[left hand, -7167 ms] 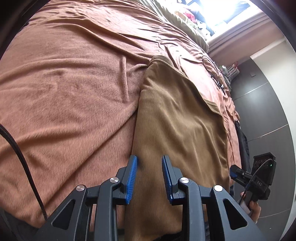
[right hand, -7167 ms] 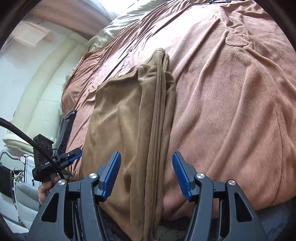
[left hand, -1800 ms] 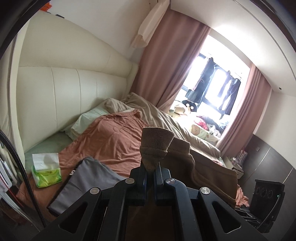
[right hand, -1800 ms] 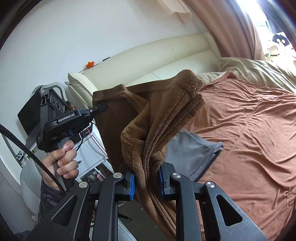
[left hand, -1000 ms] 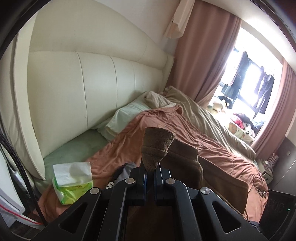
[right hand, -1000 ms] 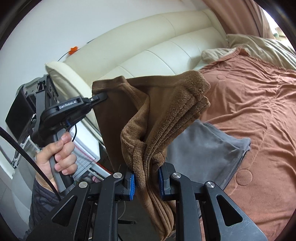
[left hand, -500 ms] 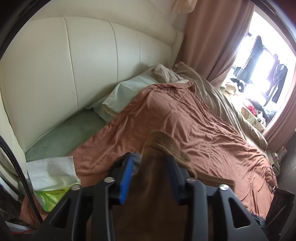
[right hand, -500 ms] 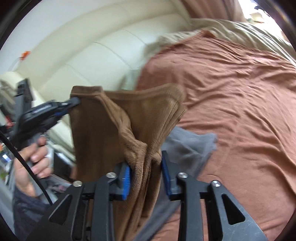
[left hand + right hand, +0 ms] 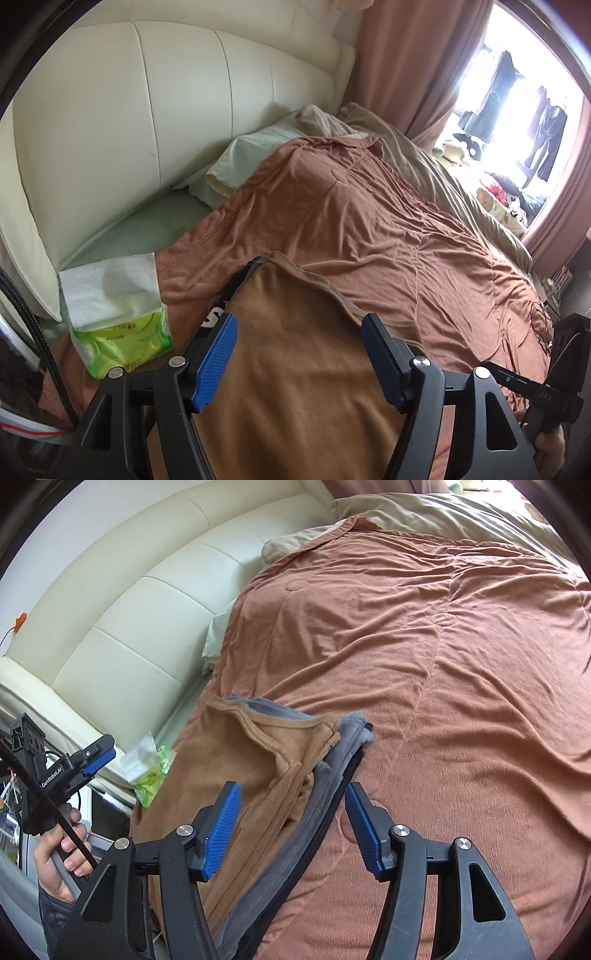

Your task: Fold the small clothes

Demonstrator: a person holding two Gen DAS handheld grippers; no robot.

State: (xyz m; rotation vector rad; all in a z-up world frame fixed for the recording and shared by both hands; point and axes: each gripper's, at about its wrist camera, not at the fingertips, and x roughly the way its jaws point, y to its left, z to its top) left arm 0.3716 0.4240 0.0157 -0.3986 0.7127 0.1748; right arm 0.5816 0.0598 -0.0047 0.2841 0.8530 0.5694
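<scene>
Folded brown fleece garment (image 9: 236, 768) lies on grey folded clothes (image 9: 325, 779), below both grippers. Left gripper (image 9: 299, 354) and right gripper (image 9: 291, 823) jaws just opened, parted, gripping nothing.

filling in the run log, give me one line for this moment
phase: release | brown garment: folded, laid on grey folded clothes on bed | left gripper: open, jaws just opened | right gripper: open, jaws just opened | held: nothing

A cream padded headboard (image 9: 147, 110) fills the upper left. A rust blanket (image 9: 388, 240) covers the bed. Pink curtains (image 9: 406, 62) frame a bright window (image 9: 517, 92) at the upper right.
</scene>
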